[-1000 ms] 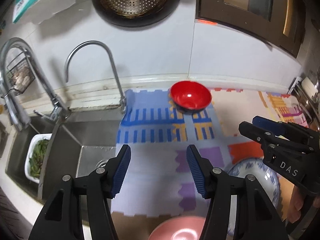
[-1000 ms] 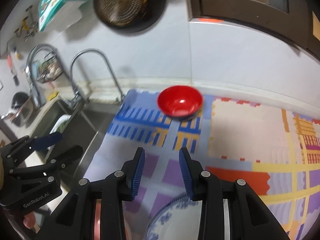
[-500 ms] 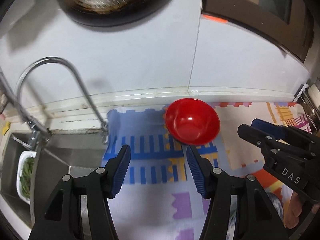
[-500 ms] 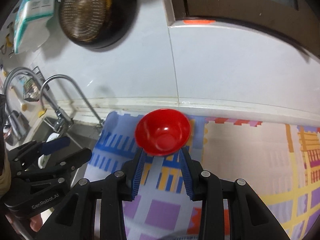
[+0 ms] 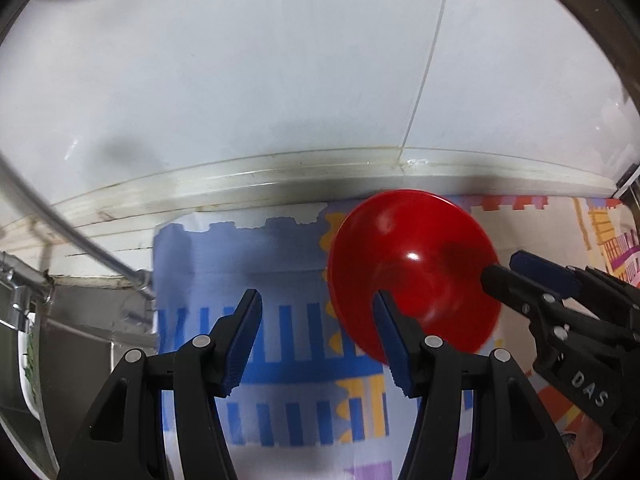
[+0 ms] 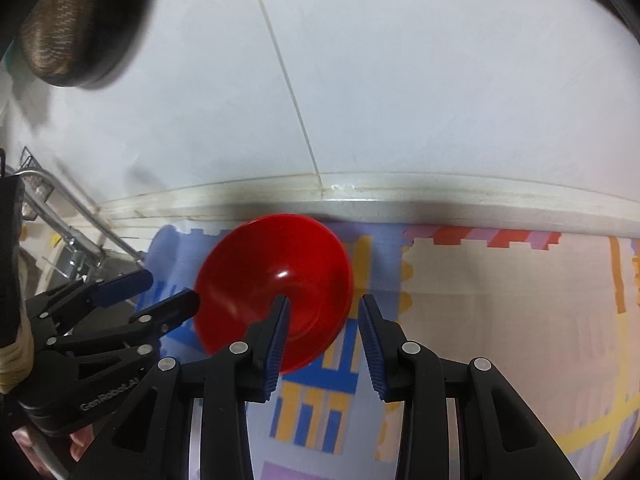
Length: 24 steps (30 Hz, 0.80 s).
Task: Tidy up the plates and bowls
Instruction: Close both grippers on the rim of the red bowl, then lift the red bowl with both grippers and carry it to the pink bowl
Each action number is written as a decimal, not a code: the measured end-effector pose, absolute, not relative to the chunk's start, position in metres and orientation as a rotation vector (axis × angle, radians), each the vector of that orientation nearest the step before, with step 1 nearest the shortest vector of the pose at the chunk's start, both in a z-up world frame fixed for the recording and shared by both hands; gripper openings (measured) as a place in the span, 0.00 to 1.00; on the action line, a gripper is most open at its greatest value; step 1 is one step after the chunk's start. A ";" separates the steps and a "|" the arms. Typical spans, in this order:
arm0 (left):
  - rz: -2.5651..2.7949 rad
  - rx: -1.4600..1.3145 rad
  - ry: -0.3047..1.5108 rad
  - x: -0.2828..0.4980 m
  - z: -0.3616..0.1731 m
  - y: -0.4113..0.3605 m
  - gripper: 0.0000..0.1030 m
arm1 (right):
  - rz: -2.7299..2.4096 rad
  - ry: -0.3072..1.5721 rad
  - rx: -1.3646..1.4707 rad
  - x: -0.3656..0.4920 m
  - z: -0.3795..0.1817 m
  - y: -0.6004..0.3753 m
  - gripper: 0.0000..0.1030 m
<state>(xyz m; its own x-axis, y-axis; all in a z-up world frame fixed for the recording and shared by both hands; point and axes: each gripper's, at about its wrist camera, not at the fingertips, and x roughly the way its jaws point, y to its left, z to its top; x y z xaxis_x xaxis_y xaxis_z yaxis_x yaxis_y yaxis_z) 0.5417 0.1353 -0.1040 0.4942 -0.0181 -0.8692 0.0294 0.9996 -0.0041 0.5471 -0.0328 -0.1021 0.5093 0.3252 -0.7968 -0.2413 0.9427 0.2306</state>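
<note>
Sink side: at the far left of the left wrist view a faucet pipe [image 5: 80, 244] slants across, and the steel sink [image 5: 76, 336] lies below it, with a white dish edge at the frame's border.
Mat: a patterned foam mat [image 5: 280, 336] covers the counter [image 6: 520, 300] up to the tiled wall [image 5: 280, 100].
Left claw: the left claw [image 5: 316, 340] is open and holds nothing; its right finger overlaps the bowl's near-left rim in its own view, and I cannot tell whether it touches.
Bowl: the red bowl [image 5: 412, 276] stands upright on the mat, just in front of the wall ledge, between the two claws.
Right claw: the right claw [image 6: 322, 340] has its jaws parted with nothing clamped; its left finger lies over the bowl's inside, the right finger just outside the rim, so the near-right rim appears to sit in the gap. Contact is not clear.
Hanging pan: a dark perforated pan [image 6: 76, 24] hangs on the wall, upper left in the right wrist view.
Step in hand: by my reading, the approach to the red bowl, with both claws converging on it; no grip yet.
Next move: probably lower the right claw so the rim sits between its pads, close firmly, then lift level. The smooth, sloped wall may slip, so the pinch should go deep over the rim.
</note>
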 end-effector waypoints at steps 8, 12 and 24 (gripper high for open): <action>-0.023 0.031 1.077 0.557 -0.121 0.130 0.48 | 0.351 1.021 0.106 0.559 -0.120 -0.033 0.30; -0.021 0.038 1.093 0.561 -0.126 0.130 0.40 | 0.350 1.032 0.099 0.560 -0.125 -0.032 0.27; -0.055 0.013 1.121 0.567 -0.134 0.127 0.13 | 0.355 1.036 0.078 0.561 -0.128 -0.027 0.15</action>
